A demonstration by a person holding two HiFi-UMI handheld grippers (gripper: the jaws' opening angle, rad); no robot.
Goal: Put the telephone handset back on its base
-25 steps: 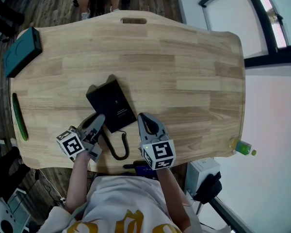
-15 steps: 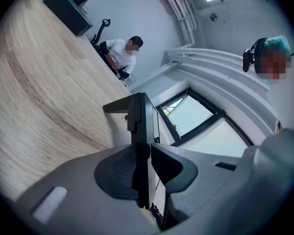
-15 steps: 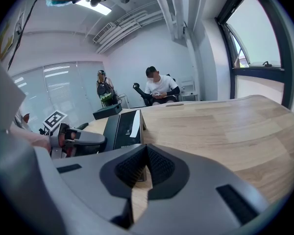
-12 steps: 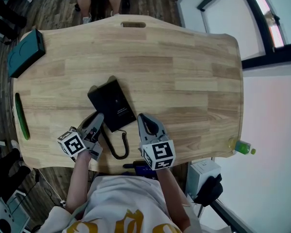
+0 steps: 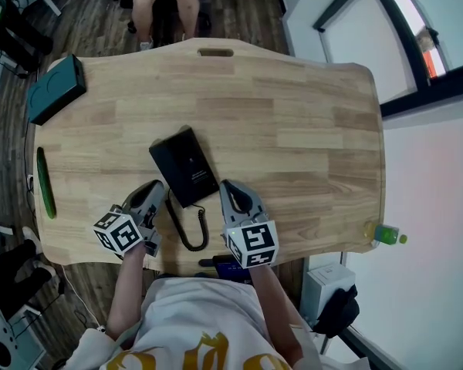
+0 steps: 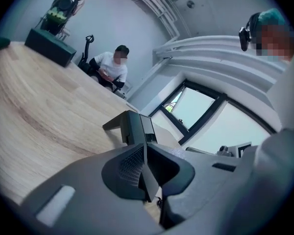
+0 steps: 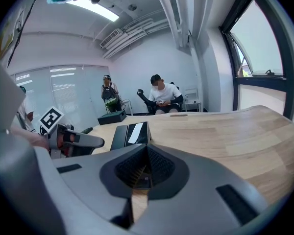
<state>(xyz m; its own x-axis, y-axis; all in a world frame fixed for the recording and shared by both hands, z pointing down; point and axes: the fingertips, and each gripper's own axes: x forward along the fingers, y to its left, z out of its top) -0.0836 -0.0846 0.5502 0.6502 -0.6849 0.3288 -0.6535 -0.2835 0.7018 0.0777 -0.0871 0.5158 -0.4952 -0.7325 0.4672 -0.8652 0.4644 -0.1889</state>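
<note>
The black telephone point(image 5: 184, 166) lies flat on the wooden table point(image 5: 293, 114), and its handset seems to rest along the left side of the base. Its coiled cord point(image 5: 189, 232) loops toward the near edge. My left gripper point(image 5: 156, 190) sits just left of the phone's near corner, shut and empty. On the other side of that near end, my right gripper point(image 5: 226, 188) is also shut with nothing in it. The left gripper view has the phone point(image 6: 134, 127) right beyond the shut left gripper point(image 6: 145, 148). The right gripper view shows the phone point(image 7: 131, 134) ahead of the right gripper point(image 7: 147, 156).
A teal box point(image 5: 55, 89) lies at the far left corner. A green oblong object point(image 5: 45, 182) rests along the left edge. A bottle point(image 5: 382, 233) stands off the table's right near corner. A seated person point(image 7: 162, 96) is beyond the far edge.
The head camera has shifted a little. Both grippers and the telephone keep their places on the table.
</note>
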